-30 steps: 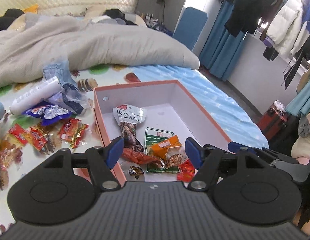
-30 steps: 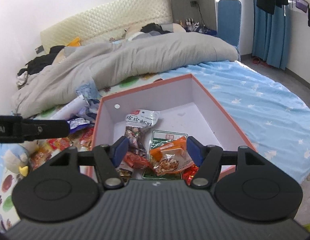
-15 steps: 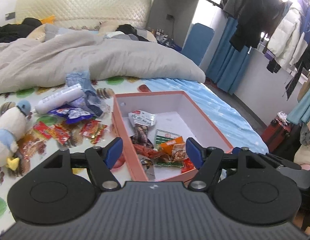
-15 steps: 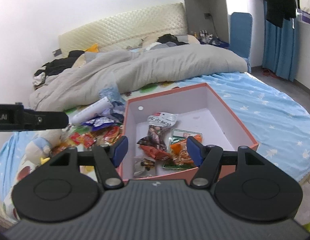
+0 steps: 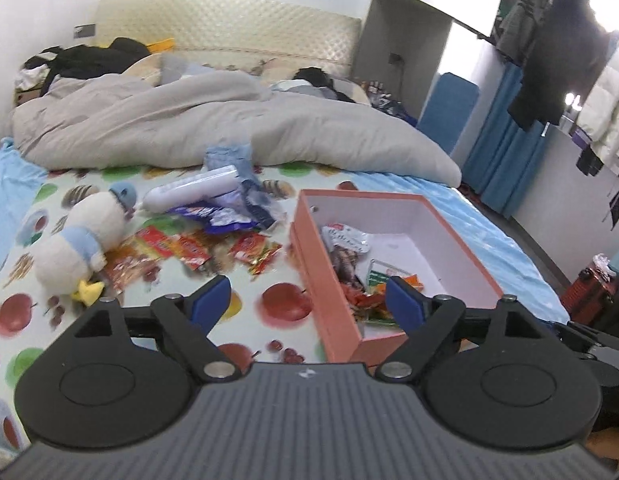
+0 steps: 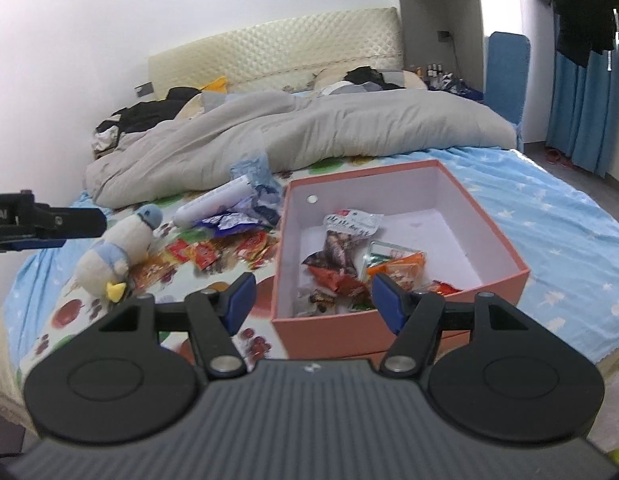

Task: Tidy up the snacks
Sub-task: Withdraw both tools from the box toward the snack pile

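Salmon-pink cardboard forms the open box (image 6: 393, 332) that sits on the bed (image 6: 569, 232), its inside white. Several snack packets already lie in it: a clear-and-white packet (image 6: 351, 222) with dark contents near the far wall, a green-and-white packet (image 6: 383, 252) beside it, an orange packet (image 6: 397, 270) partly on top of that, and red wrappers (image 6: 337, 282) toward the near wall.

Left of the box, on a fruit-print sheet (image 5: 285, 300), more snacks wait loose: a spread of red and orange packets (image 5: 189, 250), a blue-and-white wrapper (image 5: 217, 216) behind them, and a white tube-shaped pack (image 5: 189, 192) further back, touching crumpled clear-blue wrapping (image 5: 229, 156). A white and blue plush duck (image 5: 81, 240) lies at the left edge of the red packets. A grey duvet (image 5: 229, 128) is bunched across the head of the bed.

The left tool (image 5: 307, 302) hangs above the near part of the sheet, its jaws spread wide and opening, with nothing between the blue pads (image 5: 211, 300); through the gap show the sheet and the near left corner of the box. The right tool (image 6: 311, 300) hangs over the near wall of the box, jaws apart and empty. From the right wrist view, the left tool's black finger (image 6: 61, 220) juts in from the left edge, above the bed's side.
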`<state>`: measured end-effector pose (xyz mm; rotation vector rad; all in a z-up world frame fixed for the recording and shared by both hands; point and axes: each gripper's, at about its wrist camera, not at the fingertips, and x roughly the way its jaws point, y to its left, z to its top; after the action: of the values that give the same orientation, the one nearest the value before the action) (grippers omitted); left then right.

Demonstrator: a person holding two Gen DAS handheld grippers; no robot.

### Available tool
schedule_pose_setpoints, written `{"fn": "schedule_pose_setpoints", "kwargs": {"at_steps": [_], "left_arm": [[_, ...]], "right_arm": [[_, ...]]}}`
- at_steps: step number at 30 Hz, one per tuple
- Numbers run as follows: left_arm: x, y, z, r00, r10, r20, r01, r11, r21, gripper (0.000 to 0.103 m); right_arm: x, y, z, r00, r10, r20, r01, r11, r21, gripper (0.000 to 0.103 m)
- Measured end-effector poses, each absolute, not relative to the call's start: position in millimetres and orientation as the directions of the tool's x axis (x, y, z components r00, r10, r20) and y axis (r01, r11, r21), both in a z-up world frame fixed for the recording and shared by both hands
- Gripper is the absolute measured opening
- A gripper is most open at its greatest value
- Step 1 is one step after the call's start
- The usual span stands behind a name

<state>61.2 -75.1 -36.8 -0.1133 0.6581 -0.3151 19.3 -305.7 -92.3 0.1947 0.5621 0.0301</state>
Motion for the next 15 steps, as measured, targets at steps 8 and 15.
{"fn": "schedule_pose_setpoints", "kwargs": {"at_steps": [8, 15], "left_arm": [[41, -55, -54, 0.747, -0.284, -0.601, 0.189, 0.957, -0.218, 0.091], [35, -30, -72, 0.747, -0.202, -0.633, 0.073, 0.972, -0.224, 0.094]], "right_arm": [[12, -266, -99, 0.823, 0.193, -0.534, -0.097, 0.975, 0.201, 0.066], [9, -246, -102, 0.809, 0.247, -0.533, -0.166, 0.966, 0.196, 0.066]]}}
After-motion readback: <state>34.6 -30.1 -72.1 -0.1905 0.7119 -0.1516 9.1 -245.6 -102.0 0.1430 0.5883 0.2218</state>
